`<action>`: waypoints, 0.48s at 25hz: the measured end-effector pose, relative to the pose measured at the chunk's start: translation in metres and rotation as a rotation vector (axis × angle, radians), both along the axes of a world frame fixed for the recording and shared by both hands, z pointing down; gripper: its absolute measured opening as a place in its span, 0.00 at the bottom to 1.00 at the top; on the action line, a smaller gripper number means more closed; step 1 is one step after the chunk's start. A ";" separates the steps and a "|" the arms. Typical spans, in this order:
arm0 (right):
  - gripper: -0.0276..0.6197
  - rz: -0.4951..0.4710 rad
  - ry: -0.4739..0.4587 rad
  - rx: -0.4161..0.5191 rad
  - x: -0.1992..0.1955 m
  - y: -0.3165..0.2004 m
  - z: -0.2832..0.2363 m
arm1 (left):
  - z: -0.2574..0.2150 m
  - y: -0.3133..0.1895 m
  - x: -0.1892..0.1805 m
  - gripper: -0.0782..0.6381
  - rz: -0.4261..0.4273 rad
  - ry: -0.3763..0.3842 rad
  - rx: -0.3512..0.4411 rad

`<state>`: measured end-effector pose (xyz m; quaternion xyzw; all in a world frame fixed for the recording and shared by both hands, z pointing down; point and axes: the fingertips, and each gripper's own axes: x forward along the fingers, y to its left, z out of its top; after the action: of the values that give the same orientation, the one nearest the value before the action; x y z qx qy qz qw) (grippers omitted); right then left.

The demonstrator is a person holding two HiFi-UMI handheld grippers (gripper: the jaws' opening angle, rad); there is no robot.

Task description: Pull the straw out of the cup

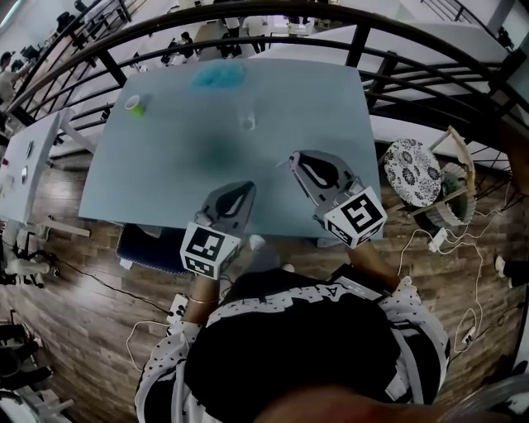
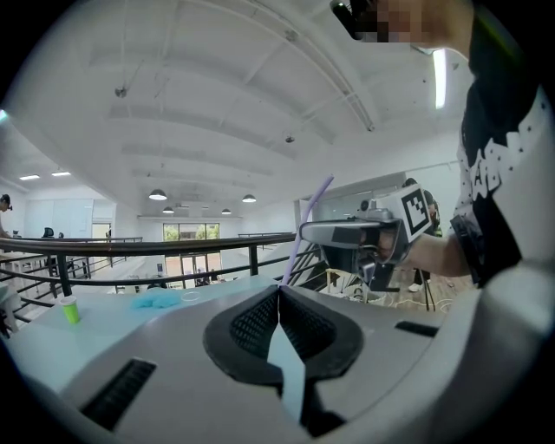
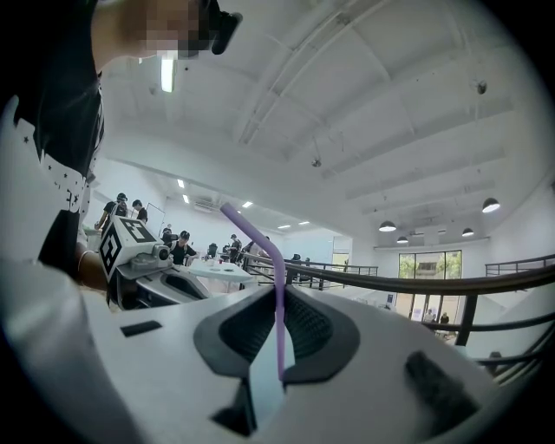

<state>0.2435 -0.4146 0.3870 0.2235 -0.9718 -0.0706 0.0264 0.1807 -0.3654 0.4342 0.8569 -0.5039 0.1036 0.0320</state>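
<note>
Purple straw upright between tight jaws of the right gripper

The table stands before the person, with a railing behind its far edge. On the table, the cup sits far and central, a cloth lies behind it at the far edge, and a small cup is at the far left. Both grippers hang over the near edge, the left gripper just left of the right gripper. The straw stands between the right gripper's jaws. A stool stands right of the table.
</note>
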 end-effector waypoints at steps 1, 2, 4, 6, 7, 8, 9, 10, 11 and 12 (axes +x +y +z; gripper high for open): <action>0.11 0.002 -0.002 0.001 0.001 0.001 0.000 | 0.000 0.000 0.001 0.12 0.005 -0.001 0.001; 0.11 0.003 -0.003 0.002 0.001 0.003 0.001 | 0.000 0.000 0.002 0.12 0.009 -0.001 0.001; 0.11 0.006 -0.004 -0.001 0.002 0.005 0.003 | 0.000 0.000 0.004 0.12 0.017 0.000 0.001; 0.11 0.010 -0.003 -0.006 0.003 0.005 0.004 | 0.000 -0.001 0.005 0.12 0.024 0.000 0.001; 0.11 0.013 -0.003 -0.007 0.003 0.005 0.004 | 0.000 -0.001 0.005 0.12 0.026 0.001 0.001; 0.11 0.015 -0.003 -0.008 0.004 0.004 0.003 | -0.001 -0.002 0.005 0.12 0.026 0.001 0.002; 0.11 0.016 -0.003 -0.008 0.003 0.003 0.003 | -0.001 -0.002 0.005 0.12 0.026 0.000 0.002; 0.11 0.015 -0.005 -0.007 0.003 0.002 0.003 | -0.001 -0.003 0.004 0.12 0.024 0.000 0.002; 0.11 0.014 -0.006 -0.006 0.003 0.002 0.002 | -0.001 -0.002 0.004 0.12 0.021 -0.001 0.002; 0.11 0.012 -0.007 -0.007 0.002 0.002 0.002 | -0.001 -0.002 0.003 0.12 0.018 -0.001 0.002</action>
<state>0.2457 -0.4123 0.3888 0.2296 -0.9707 -0.0666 0.0243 0.1834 -0.3674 0.4330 0.8613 -0.4964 0.1040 0.0299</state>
